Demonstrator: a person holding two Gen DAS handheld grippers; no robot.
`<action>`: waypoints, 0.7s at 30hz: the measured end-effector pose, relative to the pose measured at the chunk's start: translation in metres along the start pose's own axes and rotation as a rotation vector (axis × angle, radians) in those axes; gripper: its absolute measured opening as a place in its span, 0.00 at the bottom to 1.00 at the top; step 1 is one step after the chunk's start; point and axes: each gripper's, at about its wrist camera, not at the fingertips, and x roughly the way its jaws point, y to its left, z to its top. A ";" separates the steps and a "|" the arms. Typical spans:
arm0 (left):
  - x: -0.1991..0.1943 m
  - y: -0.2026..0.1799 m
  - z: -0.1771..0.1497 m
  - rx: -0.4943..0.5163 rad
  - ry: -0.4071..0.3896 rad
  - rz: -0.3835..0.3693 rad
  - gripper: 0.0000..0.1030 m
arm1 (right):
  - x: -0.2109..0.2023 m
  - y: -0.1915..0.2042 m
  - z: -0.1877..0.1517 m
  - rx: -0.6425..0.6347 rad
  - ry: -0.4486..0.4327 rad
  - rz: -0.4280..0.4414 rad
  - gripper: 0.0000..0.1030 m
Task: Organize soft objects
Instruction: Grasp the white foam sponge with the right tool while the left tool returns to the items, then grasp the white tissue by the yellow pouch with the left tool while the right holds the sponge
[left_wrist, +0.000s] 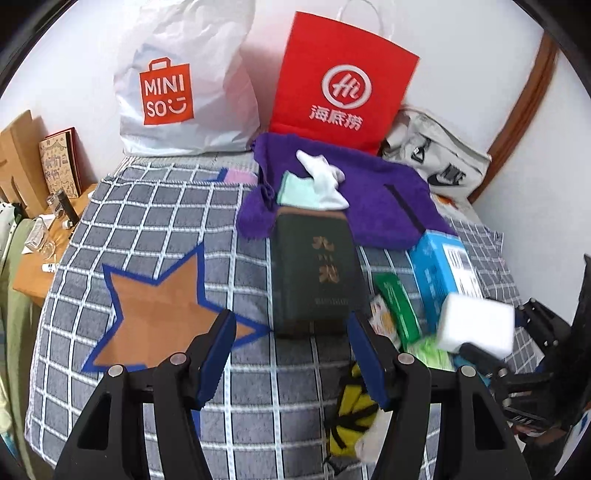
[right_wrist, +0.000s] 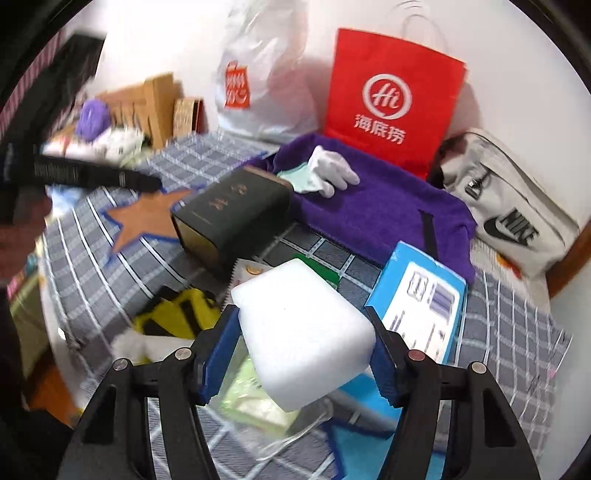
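Observation:
A white foam block (right_wrist: 303, 332) sits between the blue pads of my right gripper (right_wrist: 301, 317), which is shut on it and holds it above the bed. In the left wrist view the same foam block (left_wrist: 476, 321) hangs at the right. My left gripper (left_wrist: 290, 325) is open with nothing between its fingers, just short of a dark green box (left_wrist: 317, 273). Behind the box lies a purple towel (left_wrist: 369, 199) with a white glove (left_wrist: 321, 173) and a mint cloth (left_wrist: 295, 188) on it. A yellow-and-black soft item (left_wrist: 351, 417) lies under my left gripper's right finger.
A blue box (right_wrist: 421, 306) and a green packet (left_wrist: 399, 306) lie right of the dark box on the checked blanket (left_wrist: 155, 221). A red paper bag (left_wrist: 343, 81), a white Miniso bag (left_wrist: 184, 85) and a grey Nike bag (left_wrist: 443, 162) line the wall. A cluttered side table (left_wrist: 44, 240) stands at left.

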 end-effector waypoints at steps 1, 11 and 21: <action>-0.002 -0.003 -0.004 0.008 0.001 -0.002 0.59 | -0.006 0.000 -0.005 0.026 -0.007 0.007 0.63; -0.009 -0.030 -0.041 0.070 0.019 -0.013 0.59 | -0.039 -0.008 -0.046 0.146 -0.056 0.009 0.63; 0.000 -0.060 -0.076 0.152 0.062 -0.016 0.59 | -0.054 -0.026 -0.103 0.229 -0.044 0.002 0.63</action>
